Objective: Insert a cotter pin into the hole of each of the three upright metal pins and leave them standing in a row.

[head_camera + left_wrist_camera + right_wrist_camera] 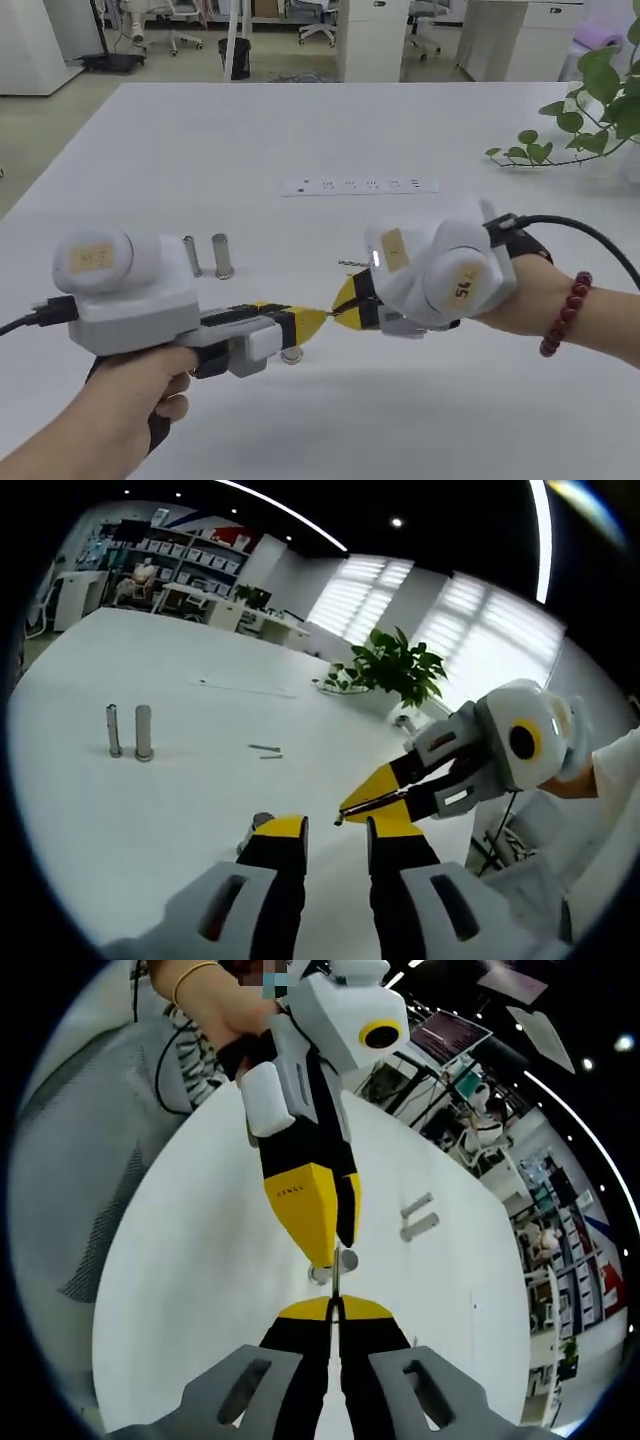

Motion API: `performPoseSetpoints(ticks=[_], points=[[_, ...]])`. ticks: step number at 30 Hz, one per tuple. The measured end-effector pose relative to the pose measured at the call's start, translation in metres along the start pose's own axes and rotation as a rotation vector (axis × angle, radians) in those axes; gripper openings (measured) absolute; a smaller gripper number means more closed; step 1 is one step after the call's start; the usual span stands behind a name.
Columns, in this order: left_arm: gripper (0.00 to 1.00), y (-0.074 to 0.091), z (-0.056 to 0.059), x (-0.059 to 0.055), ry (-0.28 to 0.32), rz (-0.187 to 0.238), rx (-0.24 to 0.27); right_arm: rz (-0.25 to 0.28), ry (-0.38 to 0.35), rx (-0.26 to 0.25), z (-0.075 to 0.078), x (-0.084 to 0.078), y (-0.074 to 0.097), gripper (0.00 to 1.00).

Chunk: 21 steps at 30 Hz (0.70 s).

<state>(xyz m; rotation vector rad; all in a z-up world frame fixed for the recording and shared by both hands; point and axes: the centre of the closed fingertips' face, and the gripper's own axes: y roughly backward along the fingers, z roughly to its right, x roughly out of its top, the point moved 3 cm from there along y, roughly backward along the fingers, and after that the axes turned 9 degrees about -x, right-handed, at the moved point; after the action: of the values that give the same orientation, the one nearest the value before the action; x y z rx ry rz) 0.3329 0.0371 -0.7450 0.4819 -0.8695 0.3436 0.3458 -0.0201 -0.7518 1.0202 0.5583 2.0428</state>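
Two upright metal pins (191, 256) (222, 256) stand side by side on the white table (300, 130); they show again in the left gripper view (113, 730) (144, 732). A third metal pin (291, 354) (256, 826) (345, 1258) stands under my left gripper (318, 318) (338, 830), just outside one jaw. The left jaws stand apart with nothing between them. My right gripper (342, 305) (335, 1310) faces it, shut on a thin cotter pin (336, 1282) (342, 818) whose tip reaches the third pin's top. Two loose cotter pins (352, 264) (265, 748) lie on the table.
A white power strip (360, 186) lies across the table's middle, behind the work. A green plant (590, 100) hangs over the right edge. Chairs and a cabinet stand beyond the far edge.
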Motion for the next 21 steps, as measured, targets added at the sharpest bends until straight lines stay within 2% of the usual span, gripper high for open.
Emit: performPoseSetpoints(ticks=[8,15,21], points=[[0.14,-0.003,0.005,-0.006,0.032,-0.009,-0.022,0.023,0.005,-0.013,-0.003,0.008,0.003,0.02],[0.08,-0.004,0.007,-0.004,0.052,0.008,-0.039,0.039,0.019,-0.016,-0.004,0.015,0.006,0.02],[0.02,-0.004,0.006,-0.004,0.050,0.005,-0.038,0.047,0.024,-0.020,-0.003,0.019,0.007,0.02]])
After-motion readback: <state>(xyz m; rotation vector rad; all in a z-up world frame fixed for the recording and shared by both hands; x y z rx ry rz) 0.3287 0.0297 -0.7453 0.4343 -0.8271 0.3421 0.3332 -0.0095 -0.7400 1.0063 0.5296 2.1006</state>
